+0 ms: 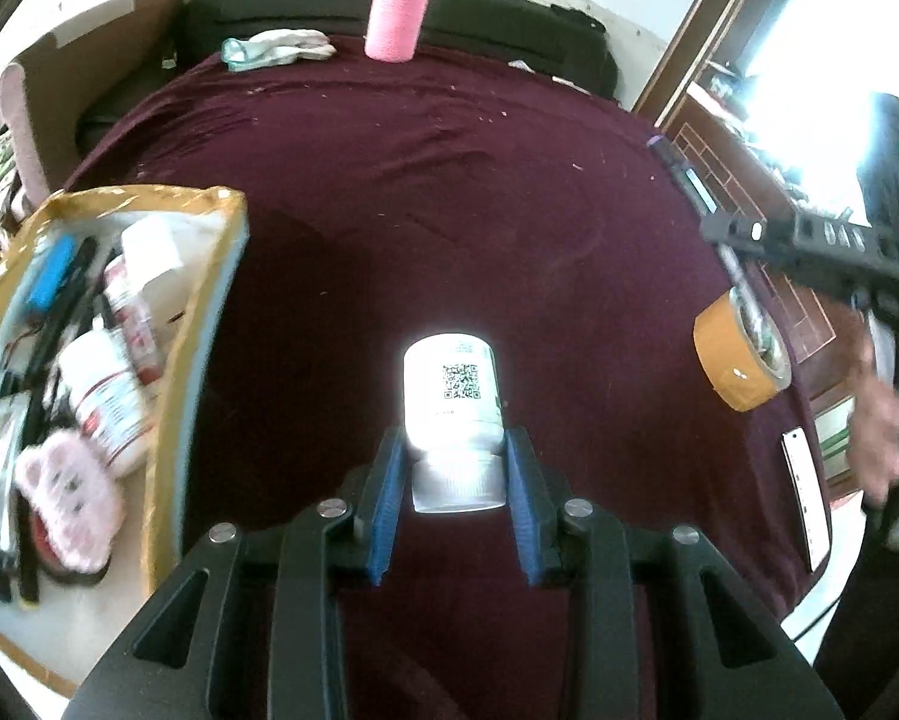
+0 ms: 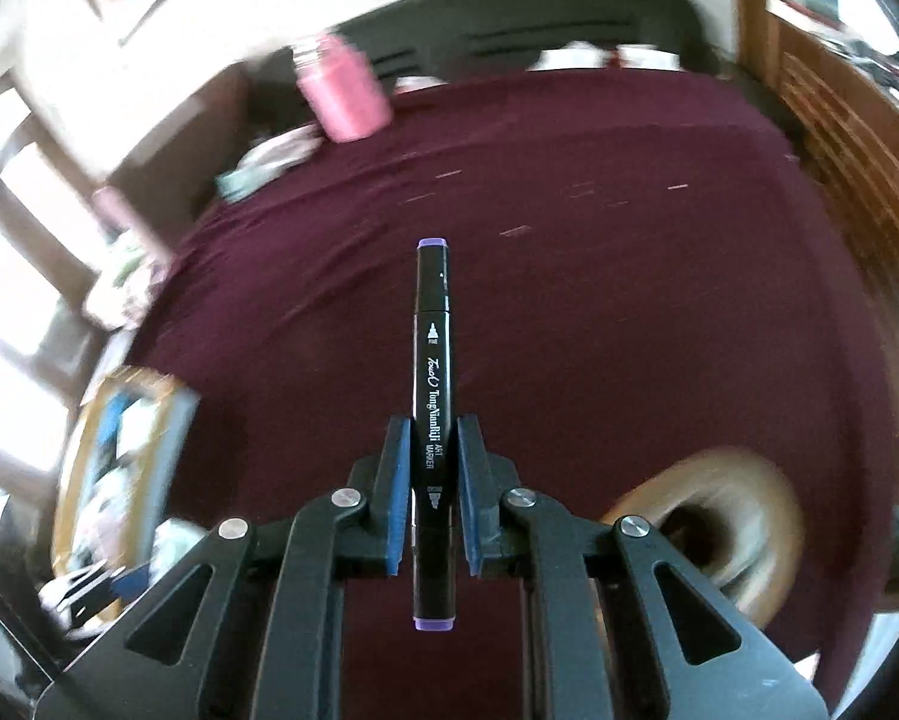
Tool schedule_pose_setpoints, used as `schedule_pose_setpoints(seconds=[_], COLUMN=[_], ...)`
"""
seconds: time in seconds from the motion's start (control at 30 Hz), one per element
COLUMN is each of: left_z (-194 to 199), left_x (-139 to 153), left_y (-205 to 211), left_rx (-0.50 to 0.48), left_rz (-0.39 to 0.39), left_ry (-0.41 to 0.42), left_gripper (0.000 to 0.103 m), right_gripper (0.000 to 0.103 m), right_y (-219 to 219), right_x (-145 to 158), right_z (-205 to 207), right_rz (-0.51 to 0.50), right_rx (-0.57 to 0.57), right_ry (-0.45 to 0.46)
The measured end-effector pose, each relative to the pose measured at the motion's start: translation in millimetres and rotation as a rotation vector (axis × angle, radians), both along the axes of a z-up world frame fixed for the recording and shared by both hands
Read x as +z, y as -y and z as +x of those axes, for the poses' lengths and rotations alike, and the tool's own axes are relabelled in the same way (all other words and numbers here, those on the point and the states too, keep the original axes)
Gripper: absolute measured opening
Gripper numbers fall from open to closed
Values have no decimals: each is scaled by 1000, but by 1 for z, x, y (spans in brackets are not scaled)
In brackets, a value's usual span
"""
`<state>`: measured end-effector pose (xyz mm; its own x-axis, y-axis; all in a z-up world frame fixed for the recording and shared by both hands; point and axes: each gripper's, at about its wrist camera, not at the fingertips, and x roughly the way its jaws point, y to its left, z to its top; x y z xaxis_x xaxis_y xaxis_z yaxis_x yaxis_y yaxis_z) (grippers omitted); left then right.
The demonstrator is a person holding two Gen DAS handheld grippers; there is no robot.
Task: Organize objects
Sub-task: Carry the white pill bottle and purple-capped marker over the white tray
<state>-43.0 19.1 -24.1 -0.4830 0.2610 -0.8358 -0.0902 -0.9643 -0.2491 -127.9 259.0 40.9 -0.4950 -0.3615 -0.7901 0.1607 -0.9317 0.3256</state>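
left wrist shows left gripper (image 1: 457, 474) clamping white bottle (image 1: 452, 396); right gripper (image 2: 431, 468) pinches marker (image 2: 432, 372).

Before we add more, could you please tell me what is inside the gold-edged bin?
The gold-edged bin holds white bottles, a blue item, black pens and a pink fluffy bear; anything beneath them is covered.

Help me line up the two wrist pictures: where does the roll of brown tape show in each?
Left wrist view: roll of brown tape at the right edge, on the maroon cloth.
Right wrist view: roll of brown tape at lower right, blurred, beside the gripper's body.
Shared landmark: the pink bottle at the cloth's far edge.
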Motion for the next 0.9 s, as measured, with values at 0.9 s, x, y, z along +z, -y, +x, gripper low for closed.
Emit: schedule_pose_setpoints(seconds=[0.9], left_z=[77], left_x=[31], left_y=[178], left_rx=[232], left_rz=[10], left_ry=[-6], left_gripper=[28], right_gripper=[12], right_y=[228], right_x=[-26], right_z=[129], right_rz=[-189], right_rx=[342], right_ry=[26])
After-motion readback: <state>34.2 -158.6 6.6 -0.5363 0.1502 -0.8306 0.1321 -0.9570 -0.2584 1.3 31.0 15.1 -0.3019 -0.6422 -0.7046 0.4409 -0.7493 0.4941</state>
